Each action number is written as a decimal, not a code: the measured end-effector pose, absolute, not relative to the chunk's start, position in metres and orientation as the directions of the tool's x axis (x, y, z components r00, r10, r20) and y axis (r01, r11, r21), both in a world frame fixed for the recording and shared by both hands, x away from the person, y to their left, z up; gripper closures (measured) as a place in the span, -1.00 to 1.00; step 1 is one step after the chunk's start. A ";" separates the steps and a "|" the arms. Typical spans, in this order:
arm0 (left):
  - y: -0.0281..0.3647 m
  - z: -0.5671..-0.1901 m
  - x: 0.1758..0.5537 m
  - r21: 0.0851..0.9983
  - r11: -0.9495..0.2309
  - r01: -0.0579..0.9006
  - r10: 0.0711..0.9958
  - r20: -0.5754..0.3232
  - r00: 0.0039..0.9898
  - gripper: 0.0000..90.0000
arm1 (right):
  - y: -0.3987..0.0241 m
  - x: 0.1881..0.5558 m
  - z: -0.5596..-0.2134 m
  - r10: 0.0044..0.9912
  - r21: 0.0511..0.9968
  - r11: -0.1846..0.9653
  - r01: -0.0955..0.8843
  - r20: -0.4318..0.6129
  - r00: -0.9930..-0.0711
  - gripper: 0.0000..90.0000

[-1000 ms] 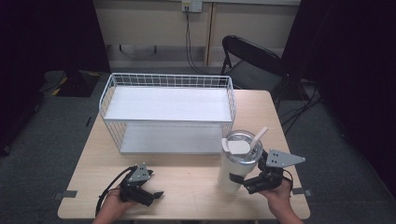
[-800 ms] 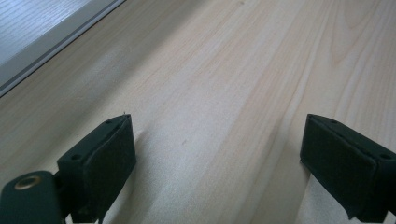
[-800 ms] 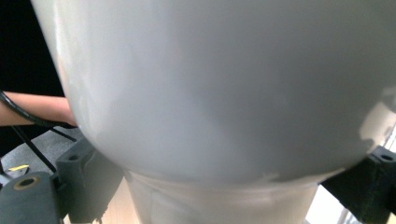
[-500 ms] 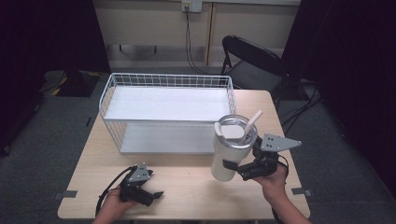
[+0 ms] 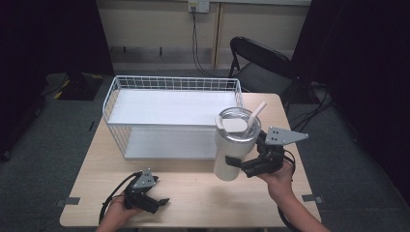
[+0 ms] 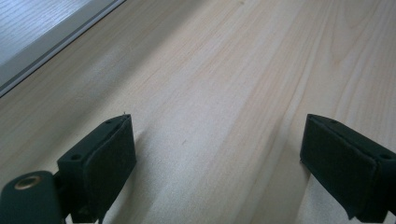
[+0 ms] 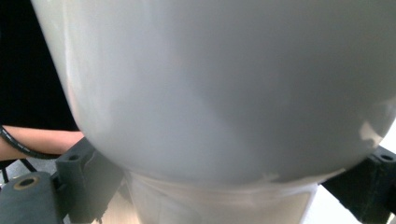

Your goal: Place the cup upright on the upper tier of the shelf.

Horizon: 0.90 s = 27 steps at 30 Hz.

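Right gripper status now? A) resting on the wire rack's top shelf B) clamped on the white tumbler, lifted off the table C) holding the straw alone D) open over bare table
B: the right gripper grips the lower body of the white tumbler, whose base hangs tilted above the table in front of the wire rack.

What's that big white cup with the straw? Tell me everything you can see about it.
The white tumbler is tall, with a wide upper body that narrows to a slimmer base. It looks like smooth, glossy coated metal or plastic. A clear lid with a white tab covers the top, and a pale straw slants out toward the right. It tilts slightly, lifted off the table in front of the wire basket. The right gripper clamps its lower part; nothing else touches it.
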<state>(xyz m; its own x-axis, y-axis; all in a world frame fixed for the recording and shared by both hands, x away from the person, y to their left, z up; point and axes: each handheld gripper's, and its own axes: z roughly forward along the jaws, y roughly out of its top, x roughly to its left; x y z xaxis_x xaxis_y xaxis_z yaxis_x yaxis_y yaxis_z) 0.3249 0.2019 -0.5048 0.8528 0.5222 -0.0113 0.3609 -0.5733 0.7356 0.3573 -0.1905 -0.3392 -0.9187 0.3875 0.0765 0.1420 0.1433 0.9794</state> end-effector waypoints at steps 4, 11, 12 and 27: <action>0.202 -0.505 0.325 0.736 -0.573 0.361 0.523 -0.012 0.853 -0.78 | -0.186 0.361 -0.331 0.383 0.980 0.143 0.138 0.074 -0.921 -0.80; 0.202 -0.505 0.325 0.736 -0.573 0.361 0.522 -0.011 0.853 -0.78 | -0.181 0.366 -0.322 0.382 0.980 0.145 0.137 0.072 -0.921 -0.80; 0.202 -0.505 0.325 0.735 -0.574 0.361 0.522 -0.011 0.853 -0.78 | -0.180 0.367 -0.320 0.382 0.979 0.145 0.141 0.076 -0.921 -0.80; 0.202 -0.505 0.325 0.736 -0.574 0.361 0.522 -0.011 0.853 -0.78 | -0.163 0.374 -0.296 0.365 0.978 0.150 0.147 0.083 -0.927 -0.80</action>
<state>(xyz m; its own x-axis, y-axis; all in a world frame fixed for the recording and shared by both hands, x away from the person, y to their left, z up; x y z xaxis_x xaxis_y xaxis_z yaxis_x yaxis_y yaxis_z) 0.3249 0.2019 -0.5047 0.8528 0.5222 -0.0110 0.3607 -0.5735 0.7355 0.3745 -0.1631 -0.2964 -0.9275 0.3645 0.0834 0.1467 0.1497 0.9778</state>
